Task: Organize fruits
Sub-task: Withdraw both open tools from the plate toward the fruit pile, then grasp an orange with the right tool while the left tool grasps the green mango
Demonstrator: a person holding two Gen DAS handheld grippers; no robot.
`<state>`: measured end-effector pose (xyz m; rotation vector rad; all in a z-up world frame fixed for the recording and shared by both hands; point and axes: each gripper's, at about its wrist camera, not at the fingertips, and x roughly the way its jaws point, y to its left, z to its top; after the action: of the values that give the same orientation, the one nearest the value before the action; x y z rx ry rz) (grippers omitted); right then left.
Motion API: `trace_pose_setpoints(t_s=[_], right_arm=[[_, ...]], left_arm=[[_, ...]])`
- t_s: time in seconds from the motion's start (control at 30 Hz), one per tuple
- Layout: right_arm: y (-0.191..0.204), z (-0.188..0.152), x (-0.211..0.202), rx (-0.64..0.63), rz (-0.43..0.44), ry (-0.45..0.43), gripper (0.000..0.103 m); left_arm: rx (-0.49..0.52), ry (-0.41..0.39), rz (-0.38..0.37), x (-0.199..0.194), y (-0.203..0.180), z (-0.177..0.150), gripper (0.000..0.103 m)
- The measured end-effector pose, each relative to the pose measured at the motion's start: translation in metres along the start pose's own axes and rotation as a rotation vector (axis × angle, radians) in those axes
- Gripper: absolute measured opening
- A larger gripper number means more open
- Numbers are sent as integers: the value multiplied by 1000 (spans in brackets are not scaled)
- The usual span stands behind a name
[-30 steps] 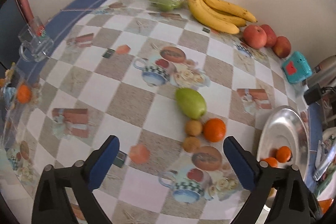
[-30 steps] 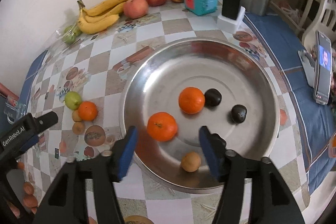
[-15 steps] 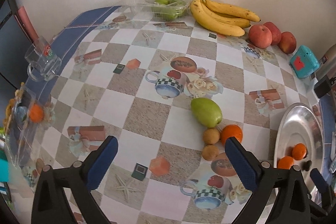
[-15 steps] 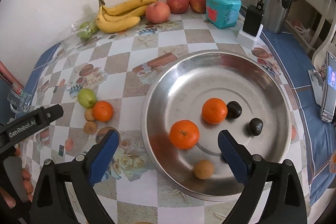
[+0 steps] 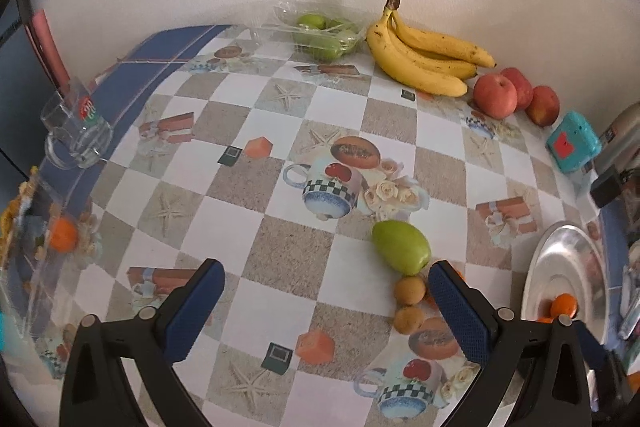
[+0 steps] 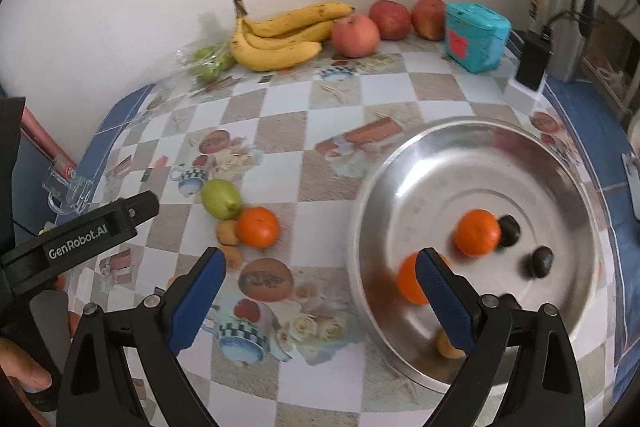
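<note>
Right tongs (image 6: 318, 281) spread wide, jaws just opened, nothing between them; hover over checkered counter (image 6: 320, 99), straddling rim of round steel plate (image 6: 480, 147). Plate holds two round orange tangerines (image 6: 478, 231), two dark fruits (image 6: 540, 261), small tan fruit (image 6: 446, 347). Left tongs (image 5: 324, 297) released, empty. Green pear-shaped fruit (image 5: 400, 247) on counter, touching small brown round fruits (image 5: 409, 290); loose orange tangerine (image 6: 258, 227) just beside.

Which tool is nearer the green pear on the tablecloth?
Left, probably. The left tool has the green pear just past its right finger; the right tool sits between the fruit cluster and the steel plate, the pear further ahead-left.
</note>
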<state>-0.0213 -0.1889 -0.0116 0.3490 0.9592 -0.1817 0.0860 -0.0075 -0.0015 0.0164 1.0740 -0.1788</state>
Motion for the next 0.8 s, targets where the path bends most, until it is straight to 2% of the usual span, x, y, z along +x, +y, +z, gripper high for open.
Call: trace_pose_setpoints(t_s=[0.17,0.3,0.53,0.8], right_arm=[[17,8,9,-50,14,-16,96],[24,15,18,-74,28,-15,96],[14,31,41,-6,47,14,96],[15,44,62,-10,43,51,95]], left_arm=[[9,4,4,10,-3,7,103],[-1,39,-13,26,-5,16,103],[-39,82,-48,49,-9,35,103],[-75,92,-91,62,-10,51,103]])
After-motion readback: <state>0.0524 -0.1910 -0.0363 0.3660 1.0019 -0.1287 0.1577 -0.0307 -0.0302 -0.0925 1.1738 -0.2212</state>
